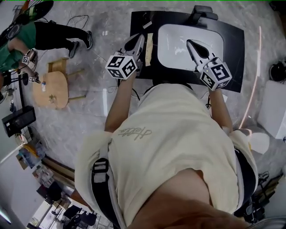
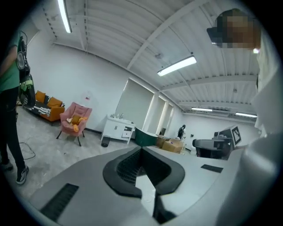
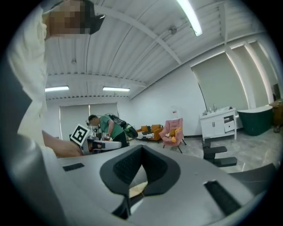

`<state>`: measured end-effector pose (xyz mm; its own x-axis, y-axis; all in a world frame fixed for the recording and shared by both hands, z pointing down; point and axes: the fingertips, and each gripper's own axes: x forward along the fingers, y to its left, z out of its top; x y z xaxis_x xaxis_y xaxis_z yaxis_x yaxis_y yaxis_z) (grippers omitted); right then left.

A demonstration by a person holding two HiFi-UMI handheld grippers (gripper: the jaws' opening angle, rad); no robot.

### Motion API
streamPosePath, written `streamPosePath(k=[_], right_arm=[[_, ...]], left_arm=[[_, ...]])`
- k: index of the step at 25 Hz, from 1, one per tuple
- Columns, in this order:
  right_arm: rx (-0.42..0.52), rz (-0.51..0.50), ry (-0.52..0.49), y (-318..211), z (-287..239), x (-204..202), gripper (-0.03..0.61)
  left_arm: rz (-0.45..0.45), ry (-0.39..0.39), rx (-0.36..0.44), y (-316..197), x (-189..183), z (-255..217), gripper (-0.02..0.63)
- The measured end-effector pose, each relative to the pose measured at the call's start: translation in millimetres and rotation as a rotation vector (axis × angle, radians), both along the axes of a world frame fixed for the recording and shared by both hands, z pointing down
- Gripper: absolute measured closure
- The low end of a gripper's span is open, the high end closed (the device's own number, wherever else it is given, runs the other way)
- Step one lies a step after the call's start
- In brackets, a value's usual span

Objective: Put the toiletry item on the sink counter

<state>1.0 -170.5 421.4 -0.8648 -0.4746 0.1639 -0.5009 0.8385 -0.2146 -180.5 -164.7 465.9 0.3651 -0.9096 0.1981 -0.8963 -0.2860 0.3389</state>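
In the head view a black sink counter (image 1: 232,49) with a white basin (image 1: 174,42) lies in front of me. A narrow pale tan item (image 1: 149,49) rests on the counter left of the basin; what it is I cannot tell. My left gripper (image 1: 141,37) hovers over the counter's left part, its tip beside that item, jaws shut with nothing between them. My right gripper (image 1: 189,42) is held over the basin, also shut and empty. In the left gripper view (image 2: 141,150) and the right gripper view (image 3: 142,148) the black pads meet at the tip, and only the room shows beyond.
A dark faucet (image 1: 202,12) stands at the counter's far edge. On the marble floor to the left are a wooden stool (image 1: 54,88) and loose cables, with a person in green (image 1: 20,38) beyond. A white box (image 1: 274,108) sits at the right.
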Motion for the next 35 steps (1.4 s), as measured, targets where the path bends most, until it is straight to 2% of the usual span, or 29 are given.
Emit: streamPosePath(k=[3, 7, 10, 15, 20, 27, 35], right_arm=[[0.029, 0.006, -0.044, 2.1, -26.7, -1.6, 0.584], [0.077, -0.009, -0.032, 10.7, -49.5, -9.3, 0.584], [0.119, -0.026, -0.029, 14.2, -63.0, -13.7, 0.584], [0.148, 0.014, -0.036, 13.1, -80.2, -12.5, 0.584], [0.176, 0.049, -0.012, 15.5, -82.8, -12.8, 0.584], [0.175, 0.021, 0.012, 26.8, -78.6, -25.5, 0.584], [0.136, 0.049, 0.025, 29.4, -62.7, -25.1, 0.584]], left_arm=[[0.027, 0.008, 0.088, 3.4, 2.0, -39.3, 0.611], [0.054, 0.016, 0.14, 7.4, -1.0, -74.2, 0.611], [0.059, -0.027, 0.214, 8.6, -0.3, -100.0, 0.611], [0.073, -0.1, 0.322, 14.3, 0.0, -137.7, 0.611], [0.058, -0.105, 0.326, 17.3, -11.2, -134.5, 0.611], [0.071, -0.132, 0.325, 21.6, -15.8, -124.9, 0.611], [0.081, -0.092, 0.258, 26.6, -23.7, -100.3, 0.611]])
